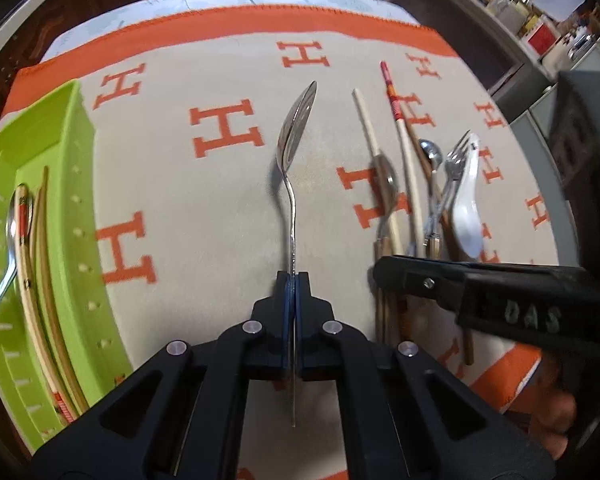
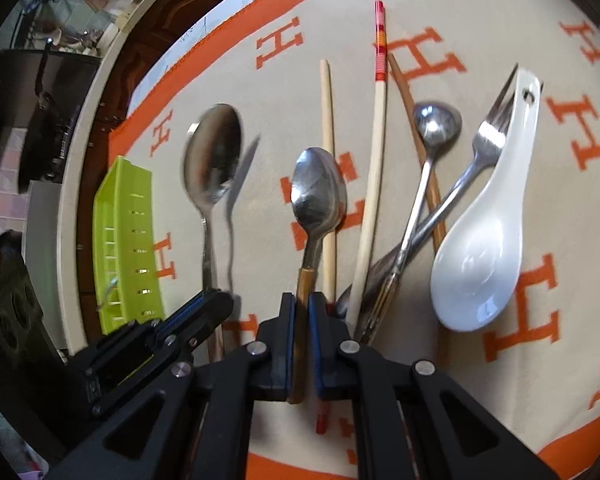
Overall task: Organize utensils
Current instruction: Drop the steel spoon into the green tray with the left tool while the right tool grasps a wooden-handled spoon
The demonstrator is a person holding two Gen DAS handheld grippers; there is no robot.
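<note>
Spoon [image 1: 294, 148] clamped by its handle in left gripper [image 1: 293, 280], bowl pointing forward.
Right gripper [image 2: 302, 300] grips wooden-handled spoon [image 2: 318, 192], likewise lengthwise away.

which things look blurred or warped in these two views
Left wrist view: the wooden-handled spoon is smeared, and the green tray bows with fisheye curve. Right wrist view: the steel spoon in the left gripper is smeared; the white spoon shows glare.

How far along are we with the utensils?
Partly done. The green tray already holds a spoon and chopsticks. The left gripper grips a steel spoon; the right gripper grips a wooden-handled spoon. On the cloth: white spoon, fork, small spoon, loose chopsticks.
</note>
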